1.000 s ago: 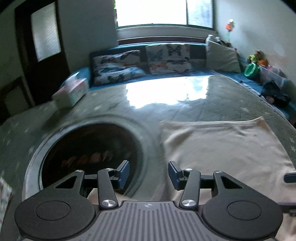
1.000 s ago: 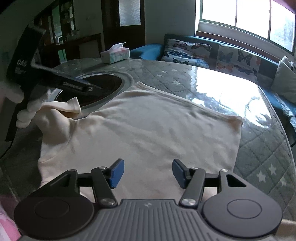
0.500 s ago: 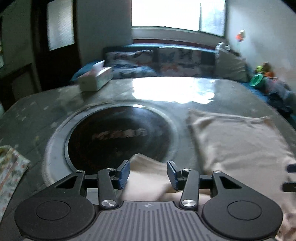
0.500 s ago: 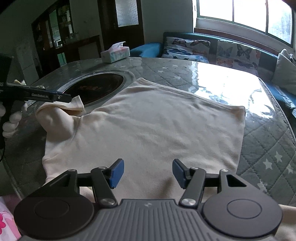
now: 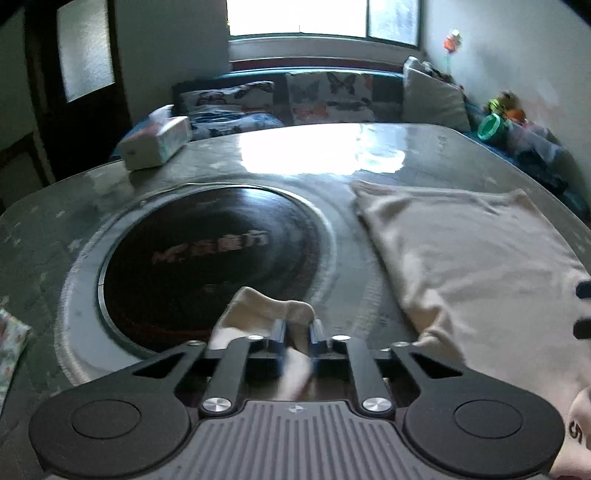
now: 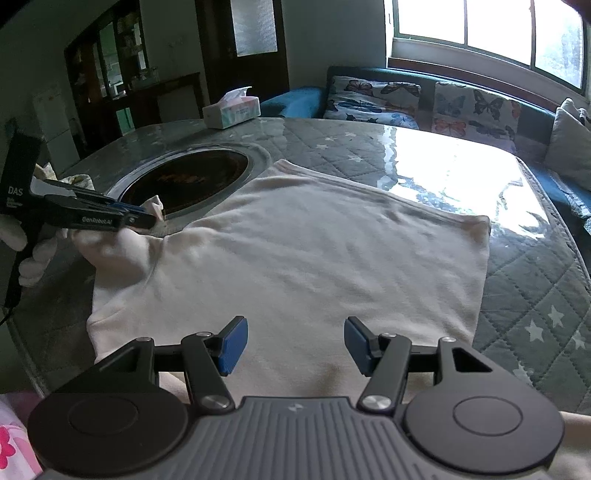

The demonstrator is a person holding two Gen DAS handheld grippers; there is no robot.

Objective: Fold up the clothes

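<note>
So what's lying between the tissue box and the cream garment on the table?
The round dark cooktop set into the table lies between the tissue box and the cream garment, clearest in the right wrist view.

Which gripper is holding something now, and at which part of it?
The left gripper, its jaws closing, pinches the cream shirt at the end of its sleeve. The right gripper is open above the shirt and holds nothing.

Daylight only, from blown-out windows point(image 6: 491, 33) at the far wall. Hard glare patch on the glossy desk point(image 5: 314, 155). Room corners dim. Left wrist view motion-smeared, especially near the fingers point(image 5: 280, 334). Right wrist view sharp. Fisheye bending at edges.
</note>
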